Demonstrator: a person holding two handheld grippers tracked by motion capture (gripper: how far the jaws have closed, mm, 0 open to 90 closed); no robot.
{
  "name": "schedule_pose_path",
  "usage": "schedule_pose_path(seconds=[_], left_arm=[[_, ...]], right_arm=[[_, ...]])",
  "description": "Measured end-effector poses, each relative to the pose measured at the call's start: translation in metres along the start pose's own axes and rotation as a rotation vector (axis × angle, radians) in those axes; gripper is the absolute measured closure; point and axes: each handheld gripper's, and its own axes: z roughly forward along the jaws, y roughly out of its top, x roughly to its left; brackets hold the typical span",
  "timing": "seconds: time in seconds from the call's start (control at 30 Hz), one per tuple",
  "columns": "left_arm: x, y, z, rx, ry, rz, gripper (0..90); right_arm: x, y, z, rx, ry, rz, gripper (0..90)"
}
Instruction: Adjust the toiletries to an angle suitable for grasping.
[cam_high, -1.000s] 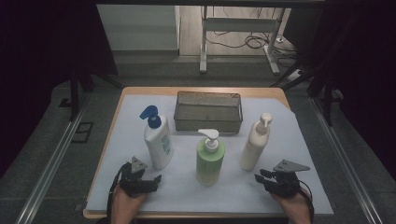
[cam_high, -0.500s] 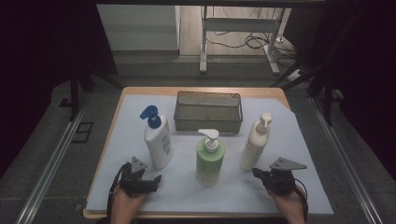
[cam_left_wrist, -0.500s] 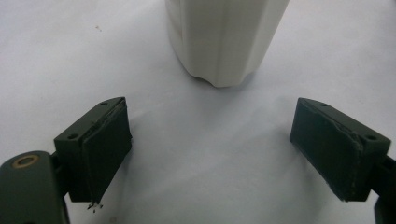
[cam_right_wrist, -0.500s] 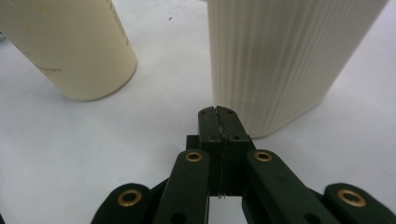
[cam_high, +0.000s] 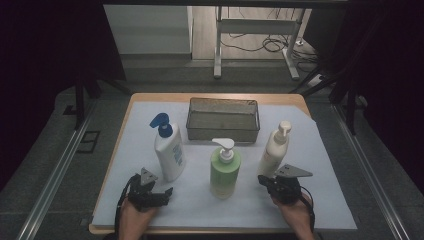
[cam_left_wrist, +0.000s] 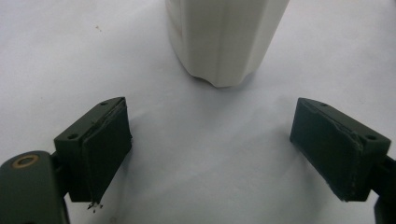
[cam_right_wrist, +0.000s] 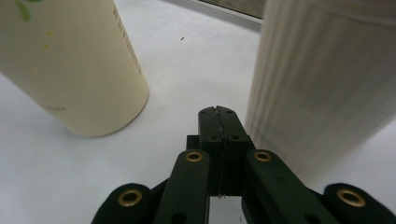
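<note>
The right gripper (cam_right_wrist: 219, 112) had its jaws pressed together on nothing, its tip just beside the cream bottle (cam_high: 274, 147), which stood ahead of it to the right in its own view, with the green bottle (cam_high: 224, 169) to the left and bare white sheet (cam_high: 320, 150) between them. The left gripper (cam_left_wrist: 210, 154) stood spread and empty, the white bottle (cam_high: 169, 150) near ahead. Behind the bottles lay the wire basket (cam_high: 223, 131), with open sheet toward the table's front edge.
</note>
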Motion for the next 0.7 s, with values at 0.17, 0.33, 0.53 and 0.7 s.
schedule_pose_path(seconds=[0.17, 0.33, 0.53, 0.7], left_arm=[[0.0, 0.0, 0.0, 0.0, 0.0, 0.0, 12.0], [0.0, 0.0, 0.0, 0.0, 0.001, 0.0, 12.0], [0.0, 0.0, 0.0, 0.001, -0.001, -0.001, 12.0], [0.0, 0.0, 0.0, 0.001, 0.0, -0.001, 12.0]], right_arm=[[0.004, 0.003, 0.006, 0.0, -0.043, -0.008, 90.0], [0.0, 0.002, 0.007, 0.002, -0.047, 0.006, 90.0], [-0.001, 0.0, 0.007, 0.013, -0.063, -0.014, 90.0], [-0.009, -0.002, 0.003, 0.014, -0.073, 0.001, 90.0]])
